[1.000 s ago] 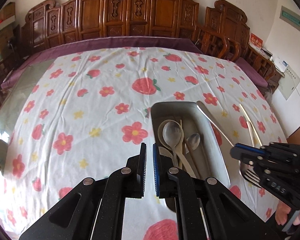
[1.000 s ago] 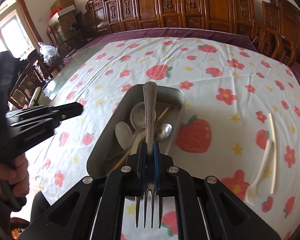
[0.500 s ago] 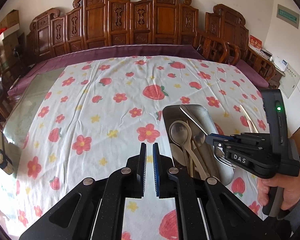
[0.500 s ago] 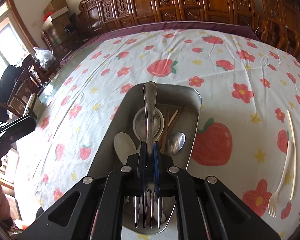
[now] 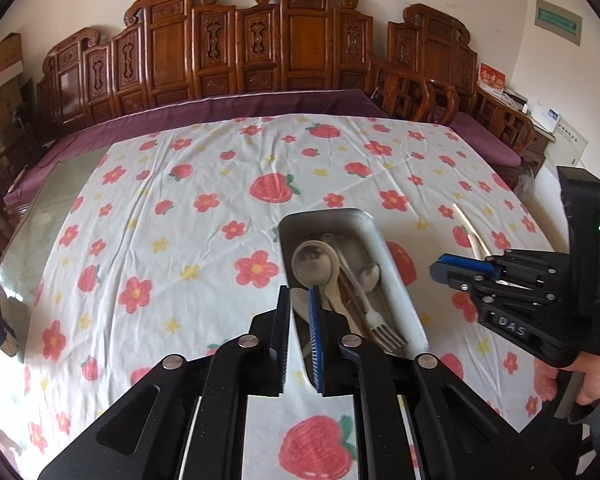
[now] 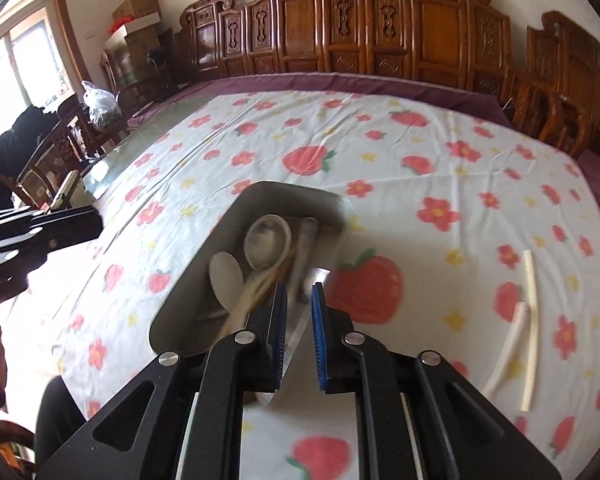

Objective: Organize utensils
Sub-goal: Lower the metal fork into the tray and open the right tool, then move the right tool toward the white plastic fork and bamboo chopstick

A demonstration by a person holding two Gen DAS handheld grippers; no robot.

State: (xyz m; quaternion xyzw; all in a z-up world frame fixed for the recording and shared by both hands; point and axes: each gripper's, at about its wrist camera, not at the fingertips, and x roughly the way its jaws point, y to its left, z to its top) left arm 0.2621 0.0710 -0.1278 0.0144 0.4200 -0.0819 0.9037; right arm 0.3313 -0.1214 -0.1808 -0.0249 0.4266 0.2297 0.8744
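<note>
Above the rectangular stainless-steel tray (image 6: 332, 200) holding the metal fork (image 5: 382, 330), the right gripper (image 6: 299, 334) stood spread and empty, left gripper (image 5: 299, 342) slightly parted; 2 white plastic utensils (image 6: 530, 320) apparently next.

1 rectangular steel tray (image 5: 396, 256) ahead of jaws: approx 3 spoons, 1 steel fork (image 5: 384, 330) inside. Right of jaws: 1 white plastic fork (image 6: 508, 350), 1 cream stick (image 6: 531, 320).
</note>
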